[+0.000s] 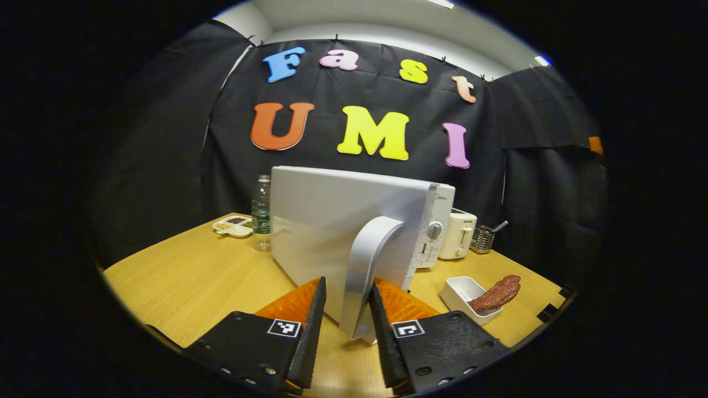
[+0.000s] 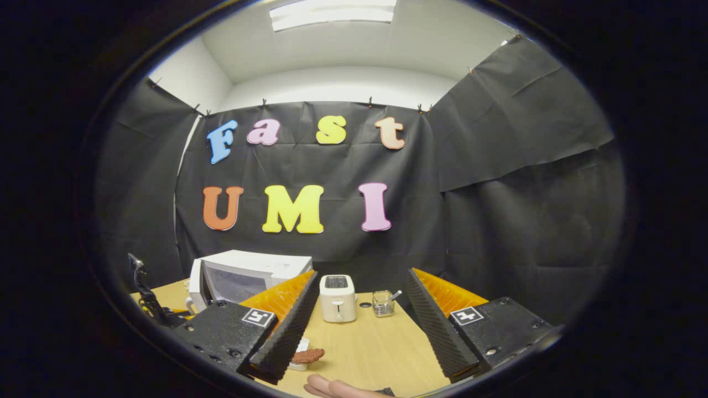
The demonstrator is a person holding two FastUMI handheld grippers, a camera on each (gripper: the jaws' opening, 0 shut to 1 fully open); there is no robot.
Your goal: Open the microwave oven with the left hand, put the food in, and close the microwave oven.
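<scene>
The microwave door (image 1: 343,221) is swung open by its handle (image 1: 368,271), held in the left hand-held gripper (image 1: 345,309) — the meat (image 1: 496,294) remains unloaded, the right hand-held gripper (image 2: 359,326) wide and empty.

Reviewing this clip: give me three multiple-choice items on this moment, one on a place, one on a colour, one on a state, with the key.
1. Where does the toaster stand?
A. Right of the microwave
B. On top of the microwave
C. On the floor

2. The toaster's colour?
A. Red
B. Cream-white
C. Blue

3. The left gripper is:
A. Straddling the door handle
B. Holding the bottle
C. Holding the food

Key: 1 A, it stands beside the control panel; 2 B, pale body in both views; 3 A, a finger sits on each side of the handle.
</scene>
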